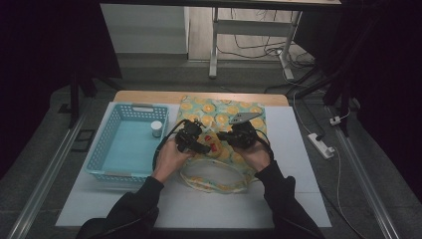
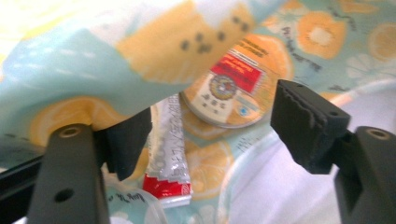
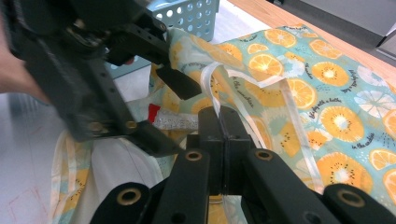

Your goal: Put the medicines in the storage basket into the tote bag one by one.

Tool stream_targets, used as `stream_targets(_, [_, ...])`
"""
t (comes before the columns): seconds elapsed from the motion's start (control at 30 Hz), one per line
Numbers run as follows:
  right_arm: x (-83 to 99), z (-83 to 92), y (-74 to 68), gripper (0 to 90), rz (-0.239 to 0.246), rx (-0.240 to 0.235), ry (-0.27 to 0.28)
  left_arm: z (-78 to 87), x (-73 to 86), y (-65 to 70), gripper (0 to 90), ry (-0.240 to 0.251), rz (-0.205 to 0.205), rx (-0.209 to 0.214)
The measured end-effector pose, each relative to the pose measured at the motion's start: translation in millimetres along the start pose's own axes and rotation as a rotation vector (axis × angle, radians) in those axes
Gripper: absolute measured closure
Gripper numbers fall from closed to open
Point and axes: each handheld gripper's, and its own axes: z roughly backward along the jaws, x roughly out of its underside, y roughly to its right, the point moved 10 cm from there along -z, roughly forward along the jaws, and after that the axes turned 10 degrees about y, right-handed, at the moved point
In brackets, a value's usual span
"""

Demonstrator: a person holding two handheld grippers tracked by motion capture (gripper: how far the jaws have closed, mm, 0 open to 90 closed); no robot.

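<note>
A cloth bag (image 1: 226, 113) printed with orange slices lies on the white table. My right gripper (image 3: 223, 122) is shut on its white strap (image 3: 211, 86) and holds the mouth lifted. My left gripper (image 2: 210, 126) stands open at the bag's mouth, nothing pressed between its pads. Beyond its jaws, inside the bag, lie a silver sachet (image 2: 168, 149) with a red end and a round tin (image 2: 229, 88) with a red label. In the high view both grippers meet over the bag's near half, the left gripper (image 1: 198, 142) beside the right gripper (image 1: 235, 137).
A light blue slotted basket (image 1: 112, 149) sits left of the bag with a small white jar (image 1: 156, 128) in its far right corner. A power strip (image 1: 321, 144) and cables lie on the floor at the right.
</note>
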Motion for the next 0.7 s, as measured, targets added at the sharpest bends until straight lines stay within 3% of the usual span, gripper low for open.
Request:
stream_targets(0.33, [0.3, 0.2, 0.5, 89.8, -0.002, 0.002, 0.0, 27.9, 1.7, 1.0, 13.9, 0.059, 0.025, 0.071])
stream_targets(0.7, [0.8, 0.2, 1.2, 89.8, -0.005, 0.003, -0.002, 60.4, 10.8, -23.6, 2.5, 0.103, 0.027, 0.076])
